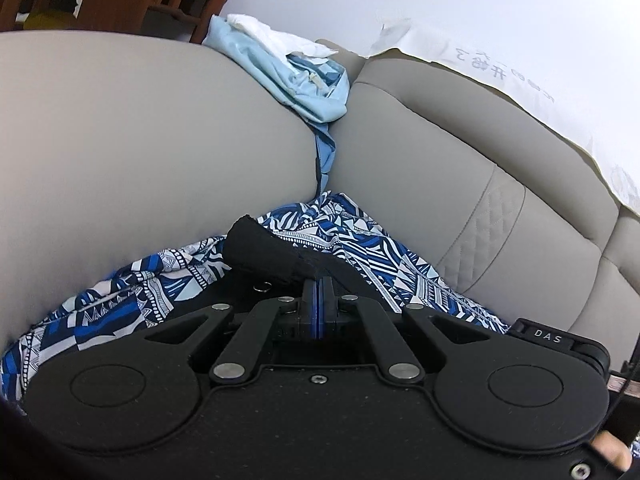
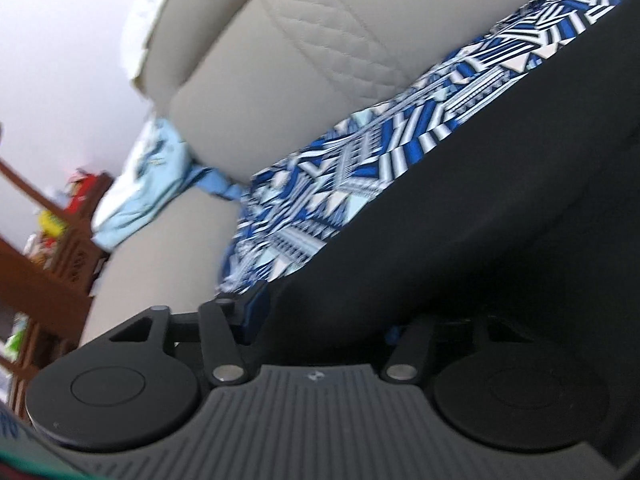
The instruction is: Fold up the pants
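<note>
Left wrist view: left tongs [image 1: 319, 280] fully closed, blue pads pressed together, pinching the black waistband of the patterned pants [image 1: 352, 248]. The pants lie on the sofa [image 1: 120, 120] seat, bunched against the backrest crease, just below the light blue garment [image 1: 280, 72] wedged in that crease. Risk: only a thin bite of band shows between the pads, so a hard pull could slip it free or drag the pants into the crease. Open seat lies left and right of the pants; the backrest blocks the far side.

Right wrist view: blurred. Right tongs [image 2: 316, 320] stand partly apart with black fabric between them; I cannot tell whether the pads press on it. The pants run from the tongs up along the sofa backrest. Risk: grabbing one layer only, which would skew the fold. A wooden shelf [image 2: 48, 264] stands beyond the sofa's end, well apart from the pants.
</note>
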The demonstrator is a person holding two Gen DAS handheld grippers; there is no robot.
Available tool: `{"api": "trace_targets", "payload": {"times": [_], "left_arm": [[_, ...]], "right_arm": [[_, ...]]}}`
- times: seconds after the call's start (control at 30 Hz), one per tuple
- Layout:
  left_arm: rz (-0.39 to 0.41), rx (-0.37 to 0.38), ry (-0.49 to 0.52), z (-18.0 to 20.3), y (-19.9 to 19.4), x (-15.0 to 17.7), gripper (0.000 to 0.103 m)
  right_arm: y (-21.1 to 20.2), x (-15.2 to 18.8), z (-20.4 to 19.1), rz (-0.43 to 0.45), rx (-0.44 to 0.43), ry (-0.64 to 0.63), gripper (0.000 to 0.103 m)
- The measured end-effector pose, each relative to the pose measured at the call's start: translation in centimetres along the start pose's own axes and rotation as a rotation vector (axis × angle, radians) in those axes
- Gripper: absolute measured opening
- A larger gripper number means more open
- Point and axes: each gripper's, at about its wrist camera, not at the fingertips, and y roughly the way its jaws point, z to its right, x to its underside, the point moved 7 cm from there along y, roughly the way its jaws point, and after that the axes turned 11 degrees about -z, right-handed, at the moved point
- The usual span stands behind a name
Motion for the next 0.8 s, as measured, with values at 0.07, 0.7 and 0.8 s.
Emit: {"api": "trace_targets", "payload": {"times": [0.07, 0.7, 0.8], "left_arm": [[-0.003, 0.000, -0.006, -0.1, 0.2, 0.0, 0.001], [-0.038, -0.055, -0.016, -1.9, 2.8, 0.7, 0.001], [-0.047, -0.072, -0.019, -2.1, 3.2, 0.8, 0.001]], "right_arm": [[0.0, -0.3, 1.0, 0.002, 0.024, 0.023, 0.057], [-7.8, -14.7, 14.6, 0.267, 0.817, 0.142, 0.060], [-10.7, -17.3, 19.0, 0.286, 0.936, 0.190, 0.062]]}}
